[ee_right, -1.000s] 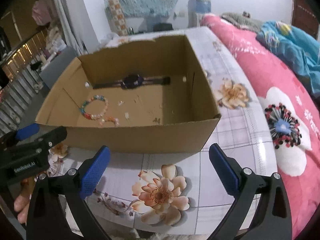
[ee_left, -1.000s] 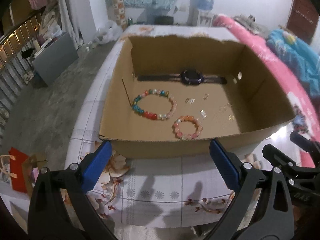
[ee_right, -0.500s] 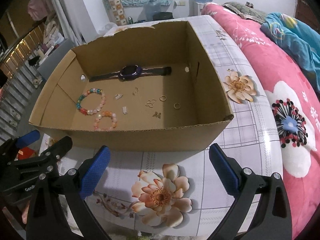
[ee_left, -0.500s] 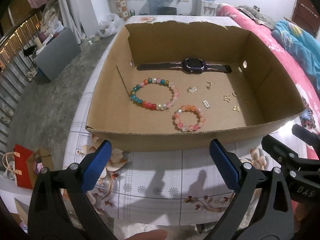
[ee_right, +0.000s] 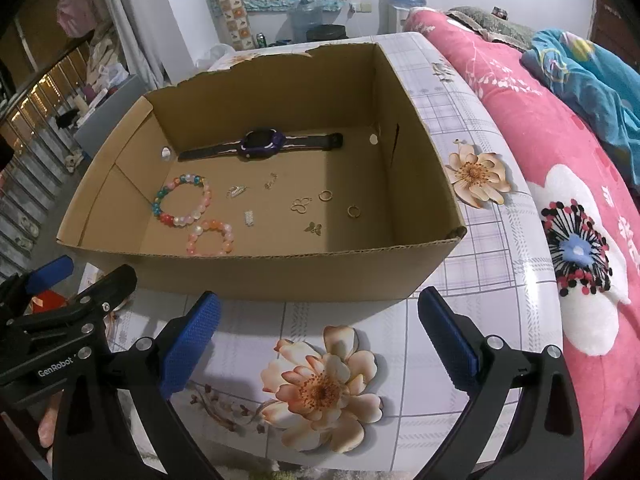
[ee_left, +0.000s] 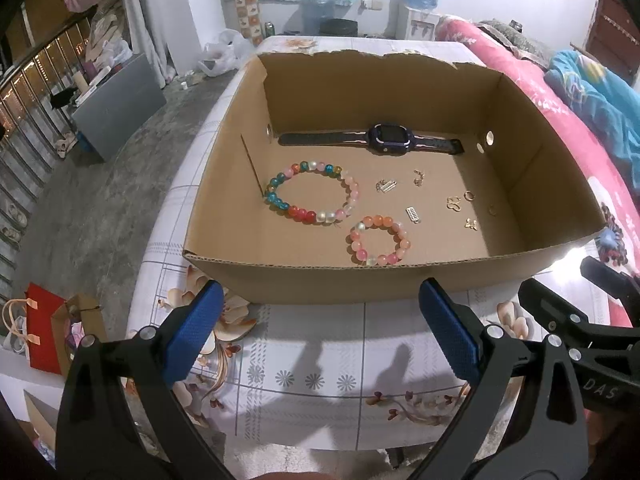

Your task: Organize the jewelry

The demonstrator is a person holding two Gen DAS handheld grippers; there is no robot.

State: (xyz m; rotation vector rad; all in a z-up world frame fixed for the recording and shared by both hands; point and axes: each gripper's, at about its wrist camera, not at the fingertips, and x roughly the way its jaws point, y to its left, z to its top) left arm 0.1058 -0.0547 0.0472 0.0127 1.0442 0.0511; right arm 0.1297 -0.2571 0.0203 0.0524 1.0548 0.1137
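An open cardboard box stands on the floral table. On its floor lie a dark watch at the back, a large multicoloured bead bracelet, a small pink-orange bead bracelet, and several small silver and gold charms and rings. My left gripper and right gripper both hover open in front of the box's near wall, holding nothing.
The table has a white cloth with printed flowers. A pink floral bed runs along the right. A red bag sits on the floor at left. A person's hand holds the left gripper.
Both grippers have risen and tilted down, so more of the box floor and the small charms shows. Nothing in the box has moved.
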